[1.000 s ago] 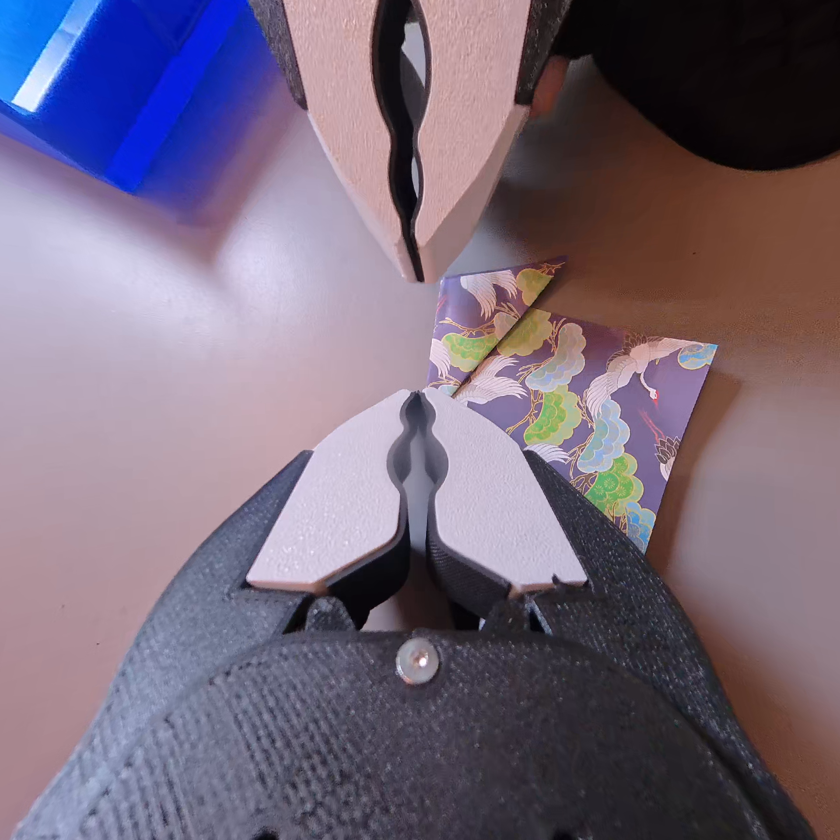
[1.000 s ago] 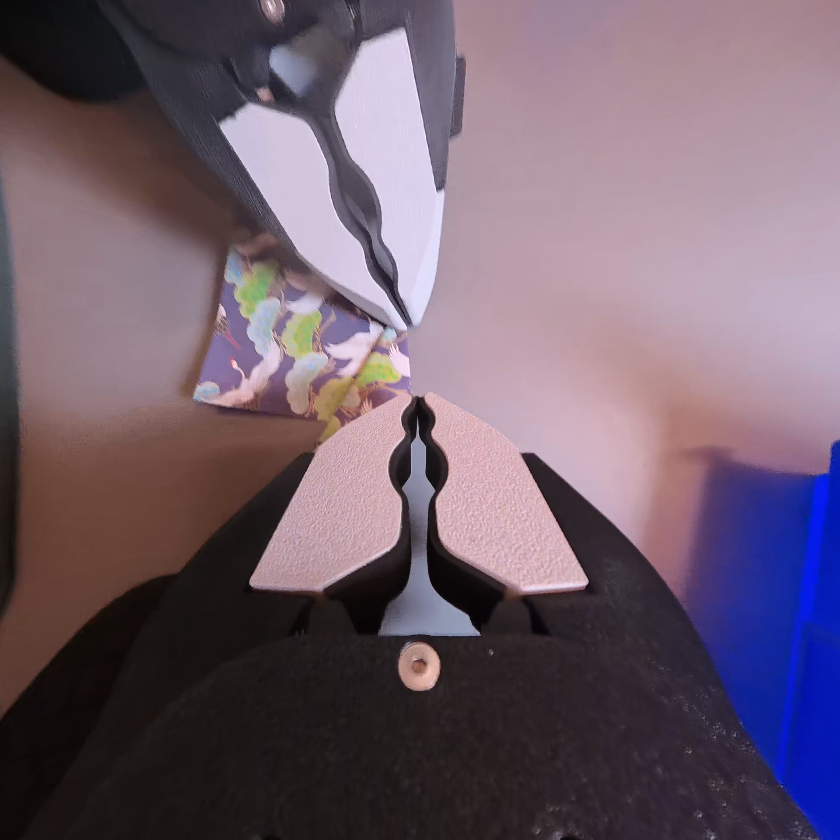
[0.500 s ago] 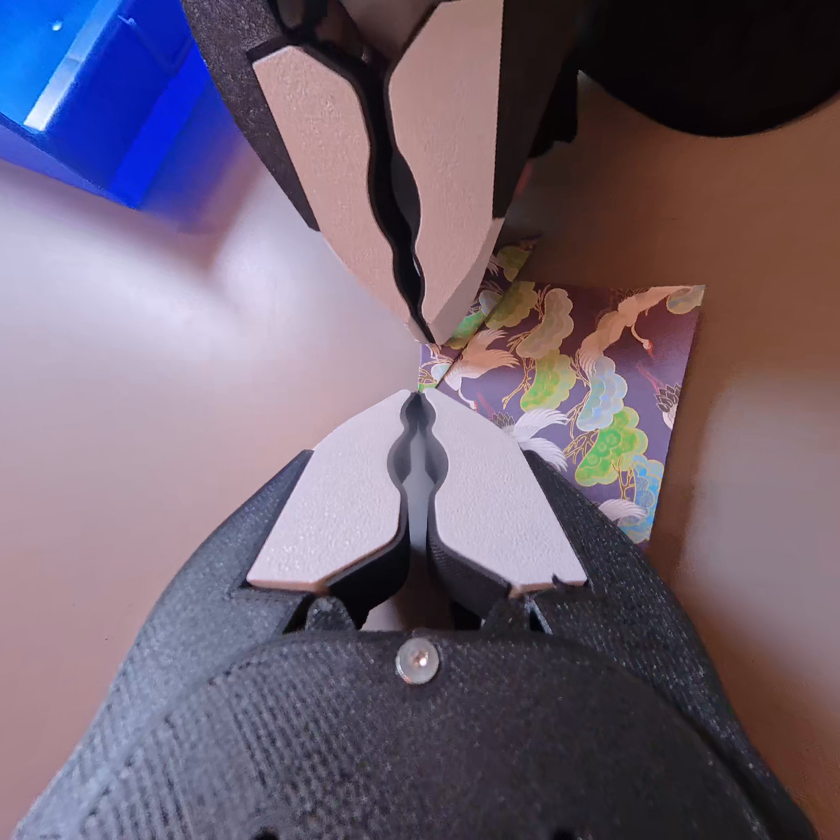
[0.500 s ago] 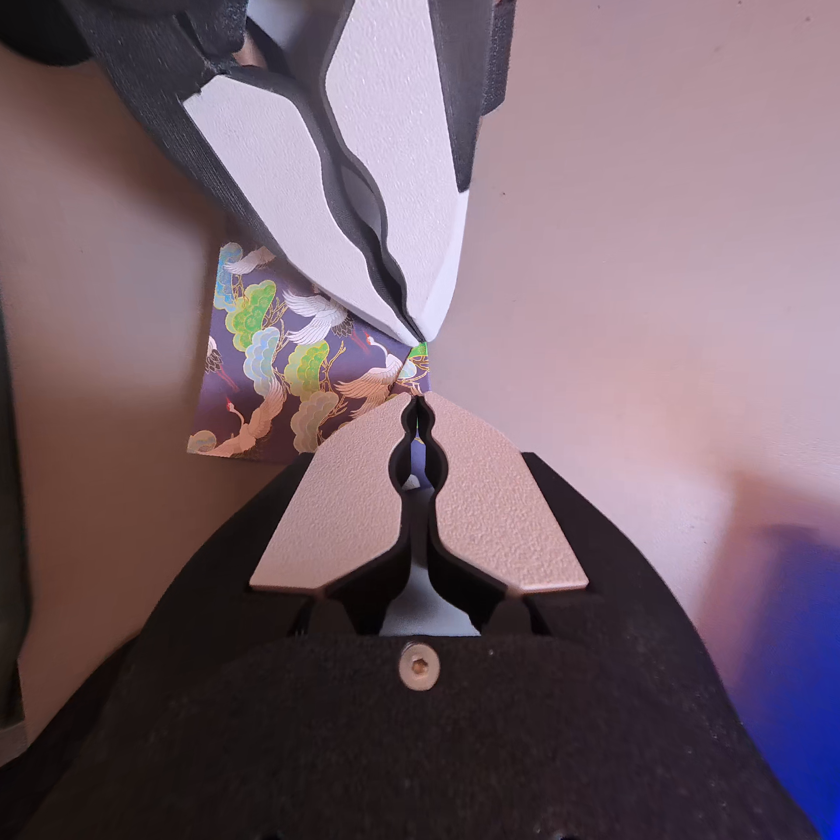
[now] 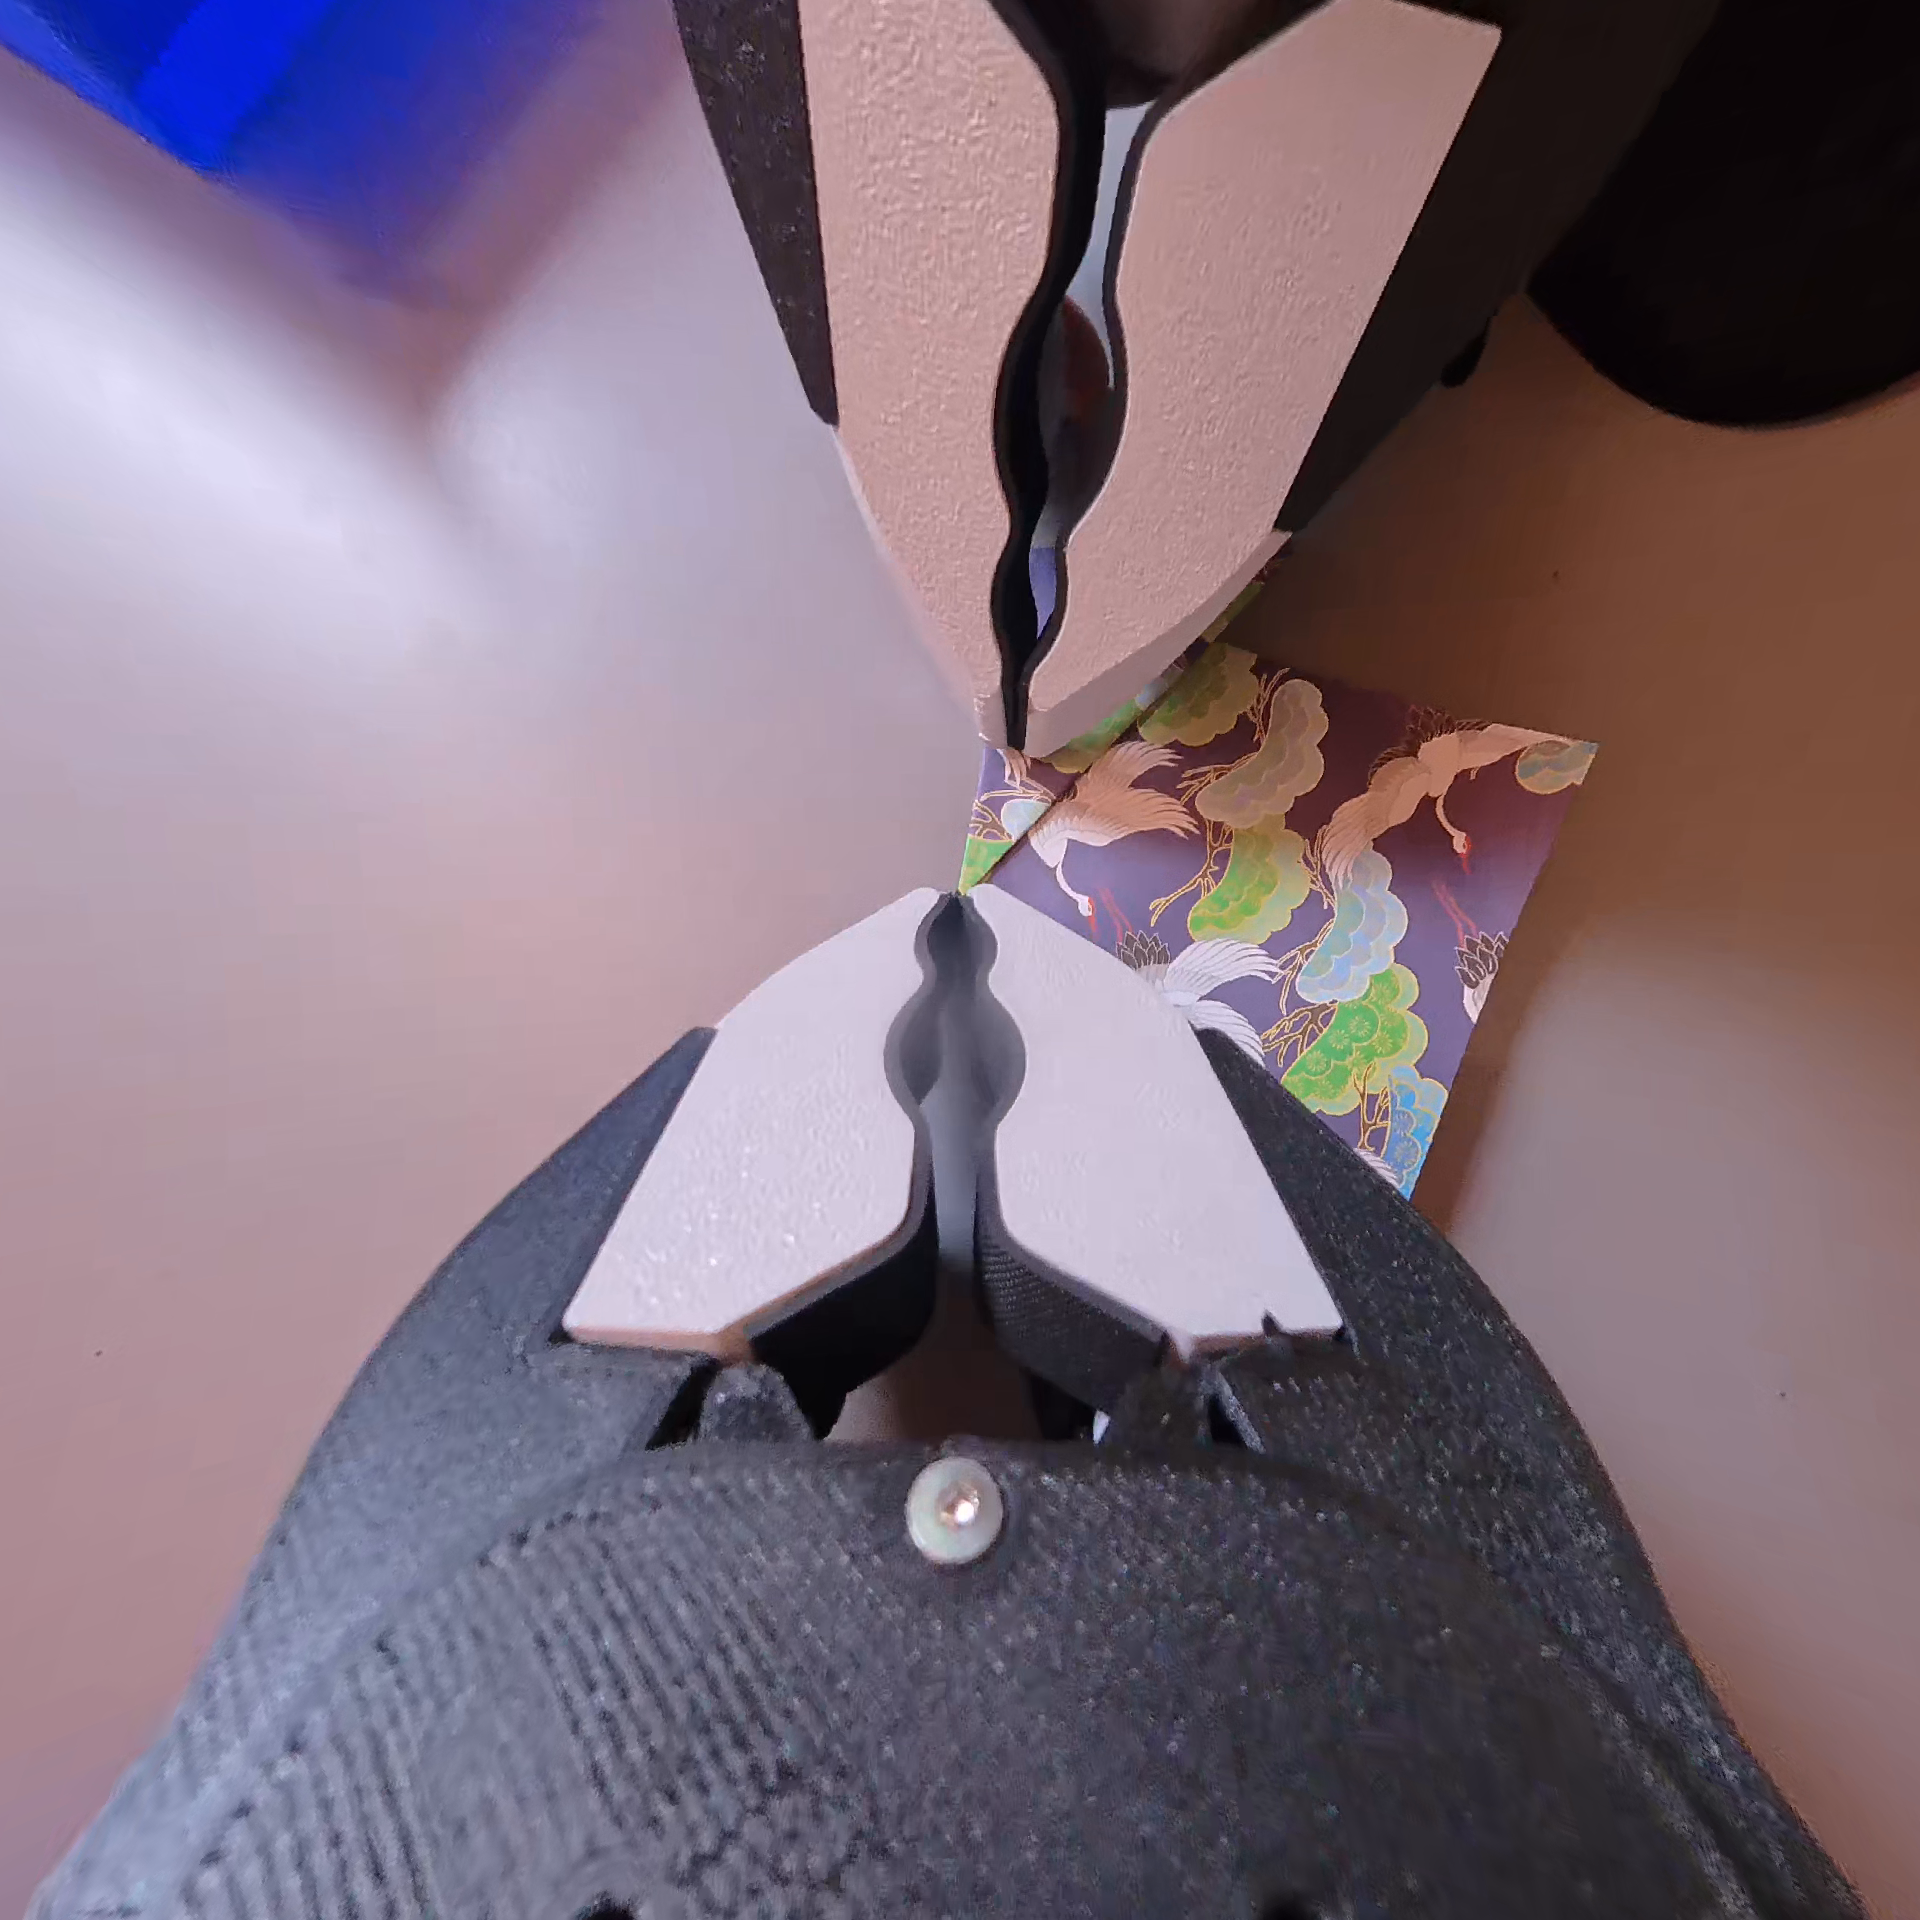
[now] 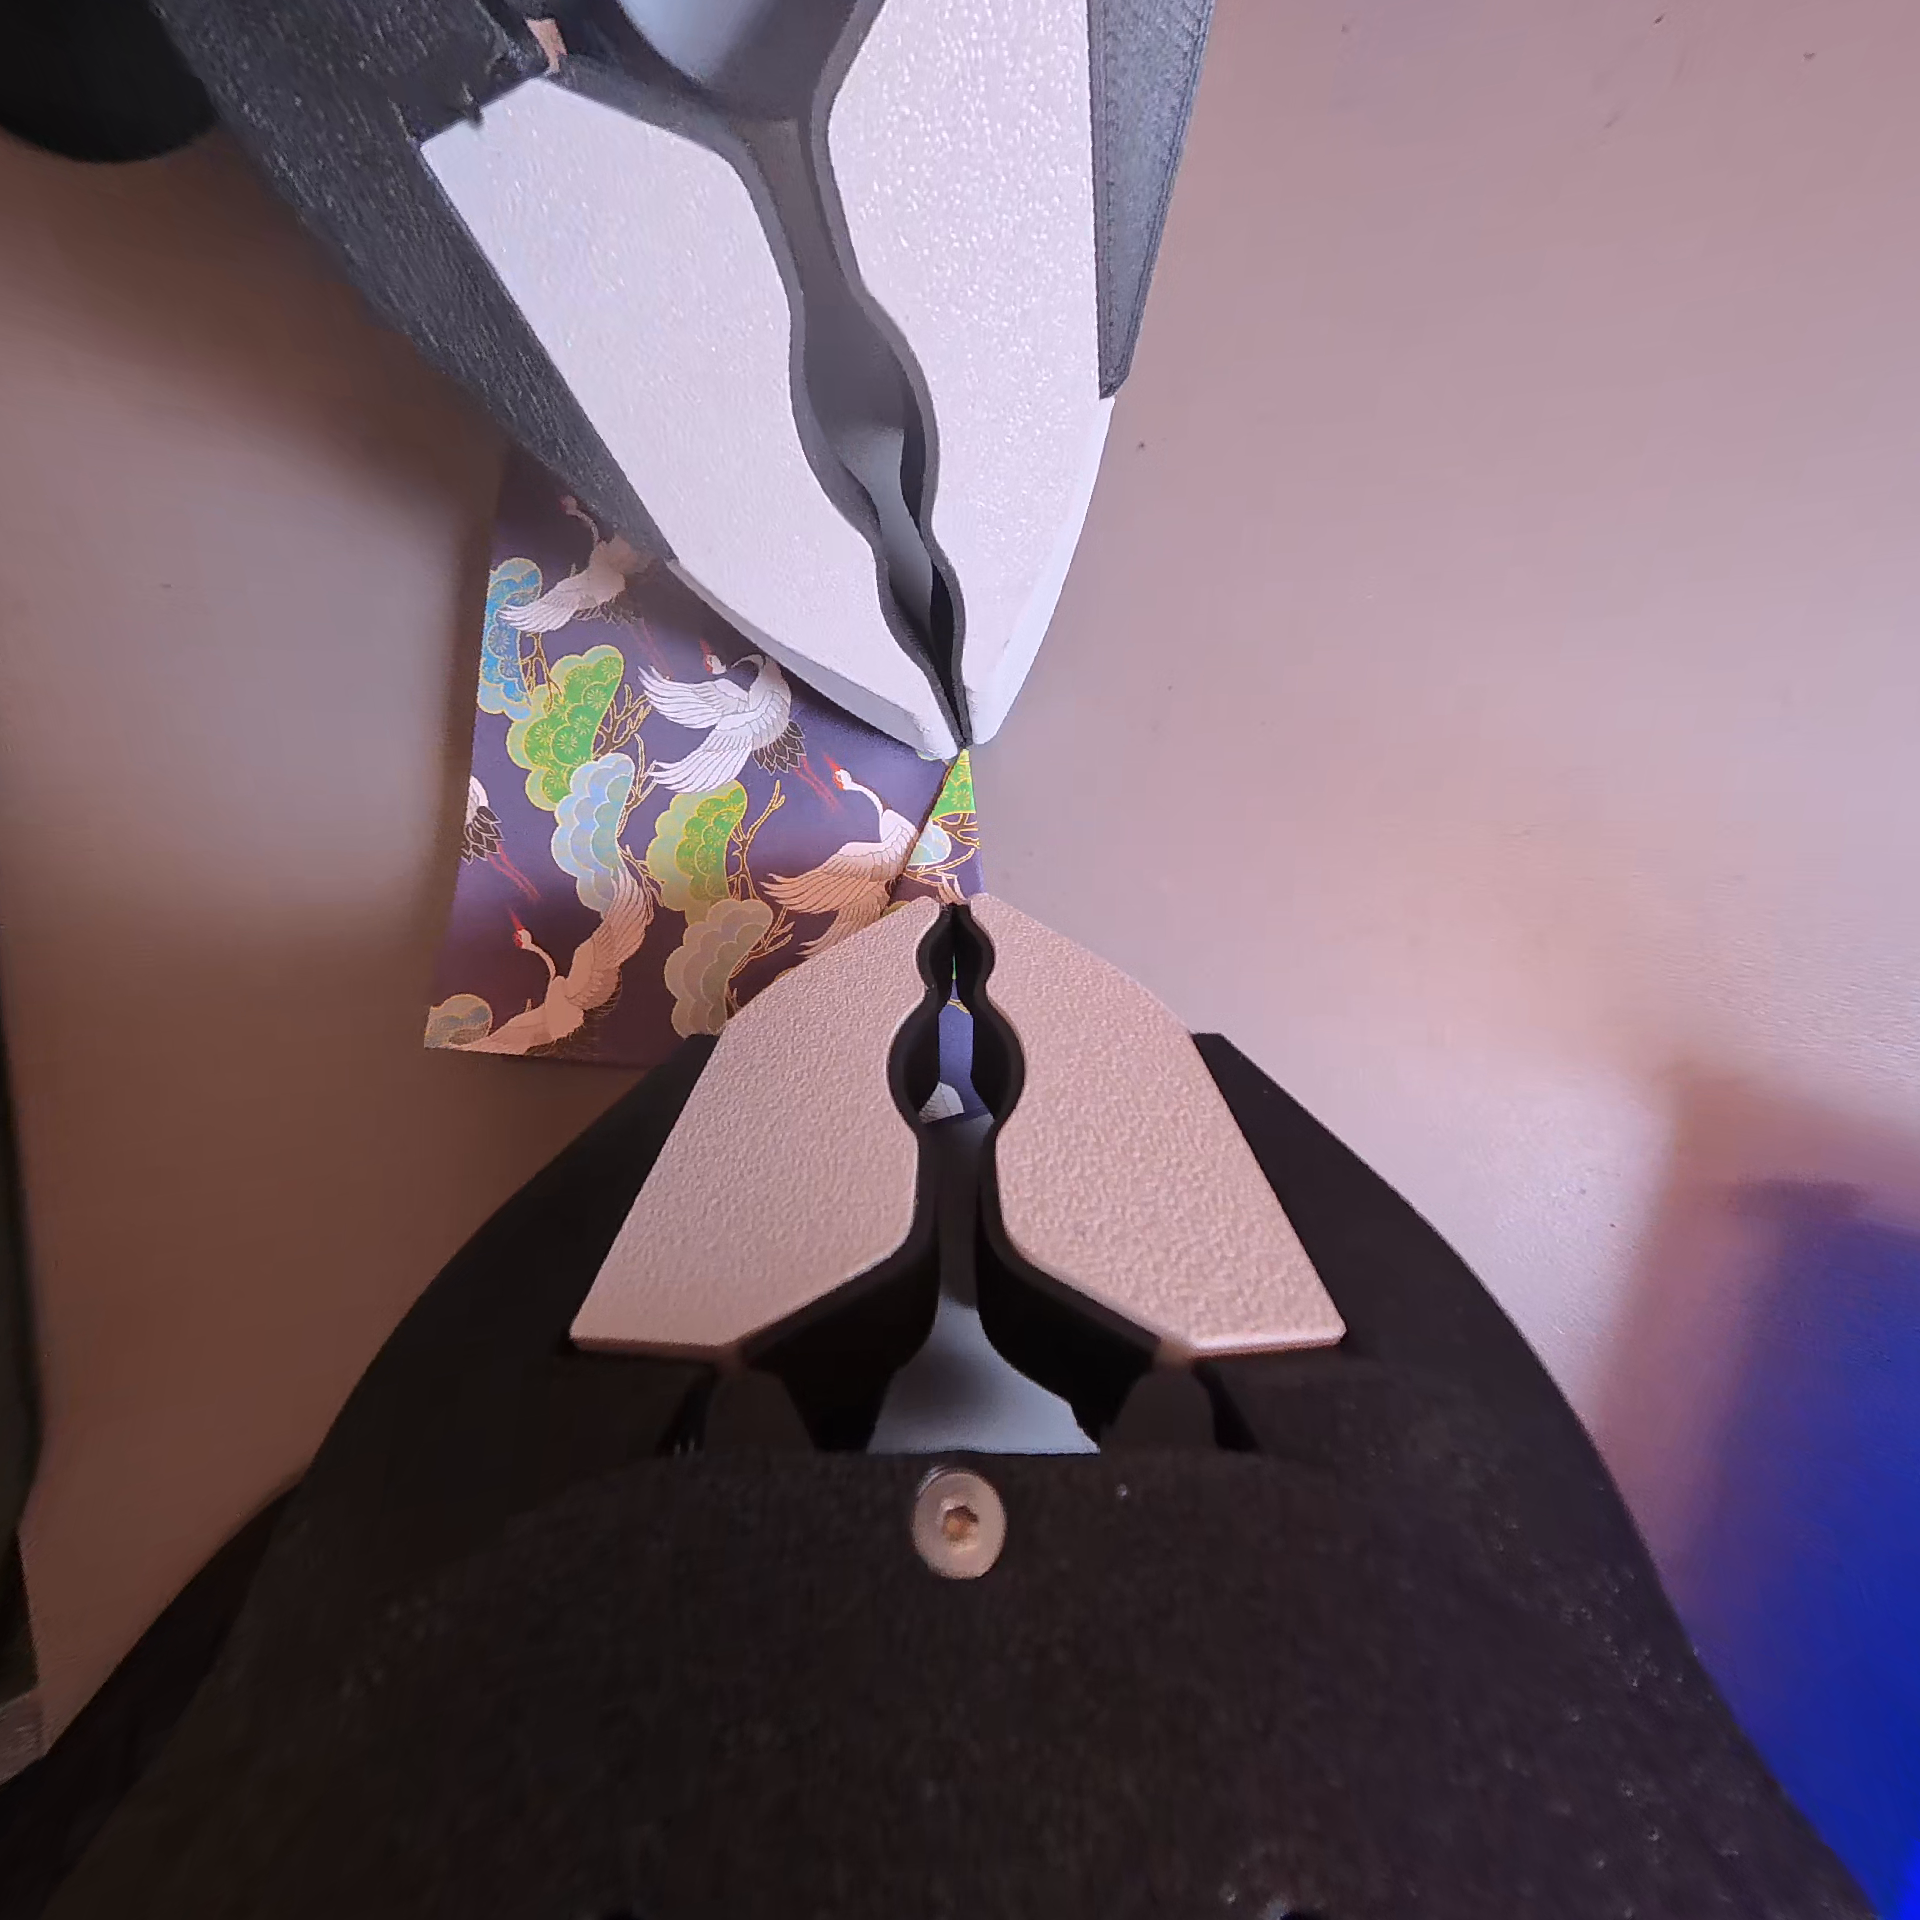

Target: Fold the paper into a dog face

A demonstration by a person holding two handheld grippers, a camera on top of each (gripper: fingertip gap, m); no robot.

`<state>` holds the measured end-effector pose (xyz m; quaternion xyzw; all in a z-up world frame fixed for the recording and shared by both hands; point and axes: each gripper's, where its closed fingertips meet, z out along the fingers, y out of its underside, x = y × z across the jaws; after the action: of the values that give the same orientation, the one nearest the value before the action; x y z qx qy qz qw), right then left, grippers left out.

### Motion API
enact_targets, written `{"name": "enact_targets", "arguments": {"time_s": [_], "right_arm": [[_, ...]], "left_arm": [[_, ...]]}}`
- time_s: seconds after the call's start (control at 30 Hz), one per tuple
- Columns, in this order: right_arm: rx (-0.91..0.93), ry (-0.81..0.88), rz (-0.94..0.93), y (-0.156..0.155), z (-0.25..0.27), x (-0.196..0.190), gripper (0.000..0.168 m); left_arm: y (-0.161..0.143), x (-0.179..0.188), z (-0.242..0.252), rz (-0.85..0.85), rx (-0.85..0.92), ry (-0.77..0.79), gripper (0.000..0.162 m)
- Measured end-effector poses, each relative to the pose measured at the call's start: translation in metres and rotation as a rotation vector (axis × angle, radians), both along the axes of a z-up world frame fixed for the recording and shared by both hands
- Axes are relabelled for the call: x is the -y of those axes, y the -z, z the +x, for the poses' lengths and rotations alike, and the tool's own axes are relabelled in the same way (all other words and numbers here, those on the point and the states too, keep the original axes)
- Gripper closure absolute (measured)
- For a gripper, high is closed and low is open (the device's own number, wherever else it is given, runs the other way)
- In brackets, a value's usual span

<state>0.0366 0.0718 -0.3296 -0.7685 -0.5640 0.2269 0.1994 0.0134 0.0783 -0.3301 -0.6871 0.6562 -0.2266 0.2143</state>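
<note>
Two hand-held grippers meet tip to tip over one folded corner of the patterned paper [image 5: 1340,894], which lies flat on the pale matte surface [image 5: 364,831]. The left hand-held gripper [image 5: 954,902] has its jaws closed with nothing between them, the tips resting at the paper's edge. The right hand-held gripper [image 6: 956,909] is likewise closed and holds nothing, pressing down on the same corner from the opposite side.

The paper is a thin sheet printed with cranes and green-and-blue clouds on purple, with a faint sheen. A diagonal crease shows near the tips, so some folding looks done. It should be very light, limp and easily slid or creased, so pinching a free corner or edge while the other tip pins the sheet seems best. The fingers [image 5: 790,1122] are flat, pebbled plates on dark textured bodies. A blurred blue box [image 5: 260,114] sits well apart.
</note>
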Motion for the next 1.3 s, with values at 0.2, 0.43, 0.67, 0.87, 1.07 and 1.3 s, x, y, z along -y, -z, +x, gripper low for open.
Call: {"name": "enact_targets", "arguments": {"time_s": [0.2, 0.43, 0.67, 0.87, 1.07, 1.3], "right_arm": [[0.005, 0.008, -0.015, 0.0, 0.004, 0.002, 0.168], [0.031, 0.058, -0.092, 0.0, 0.029, 0.005, 0.168], [0.038, 0.002, -0.031, -0.002, 0.029, 0.006, 0.168], [-0.032, -0.118, 0.065, -0.015, 0.005, 0.011, 0.156], [0.042, -0.123, 0.049, 0.0, 0.0, 0.008, 0.168], [-0.005, 0.06, -0.043, -0.001, 0.003, 0.006, 0.168]], "left_arm": [[0.0, 0.0, 0.0, 0.032, -0.006, 0.002, 0.162], [0.0, 0.0, 0.0, 0.057, -0.008, 0.008, 0.162], [0.0, 0.0, 0.0, 0.073, 0.013, 0.018, 0.162], [-0.001, 0.0, 0.001, 0.151, 0.032, 0.149, 0.162], [-0.001, 0.0, 0.003, 0.193, 0.076, 0.23, 0.162], [-0.029, 0.006, -0.008, 0.075, 0.196, 0.165, 0.162]]}}
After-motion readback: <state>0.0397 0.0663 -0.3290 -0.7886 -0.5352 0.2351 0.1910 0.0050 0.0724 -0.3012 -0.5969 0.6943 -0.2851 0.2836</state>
